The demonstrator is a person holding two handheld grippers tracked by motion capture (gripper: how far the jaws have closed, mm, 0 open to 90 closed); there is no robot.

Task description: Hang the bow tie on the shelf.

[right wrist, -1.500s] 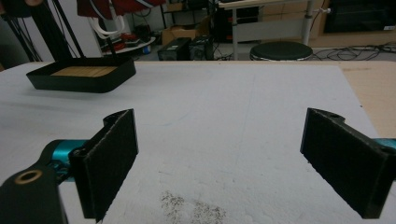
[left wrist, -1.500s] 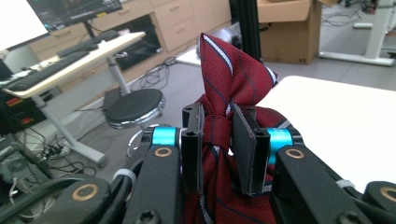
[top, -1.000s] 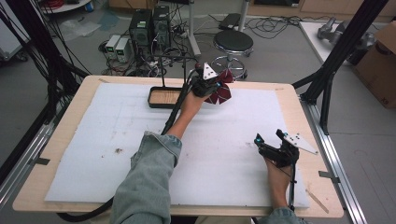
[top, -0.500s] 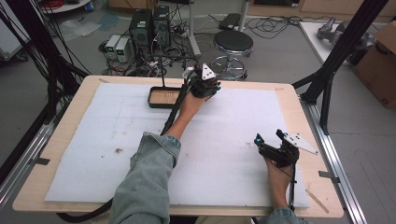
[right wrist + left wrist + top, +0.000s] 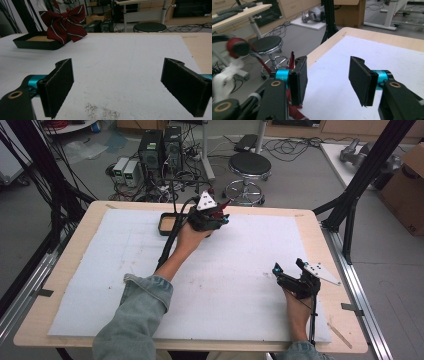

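A dark red bow tie with pale stripes (image 5: 65, 23) shows at the right end of a shallow black tray (image 5: 32, 43) near the table's far edge. In the high view a bit of the red bow tie (image 5: 221, 208) pokes out at the far side of my left gripper (image 5: 215, 217), just right of the tray (image 5: 167, 224). The left gripper (image 5: 328, 62) has just been opening; nothing is between its pads, and red fabric (image 5: 292, 58) lies outside its left jaw. My right gripper (image 5: 288, 266) rests open and empty at the mat's right side, also seen as the right gripper (image 5: 118, 65).
A white mat (image 5: 240, 270) covers most of the wooden table (image 5: 310, 220). A black stool (image 5: 249, 167) and computer boxes (image 5: 160, 145) stand on the floor beyond the far edge. Black frame posts (image 5: 360, 185) rise at the table's right, beside a cardboard box (image 5: 407, 180).
The left gripper has drawn slightly back toward the person. The bow tie, spread out to its right a second ago, now shows as a small red bit at its tip. The right gripper stayed put.
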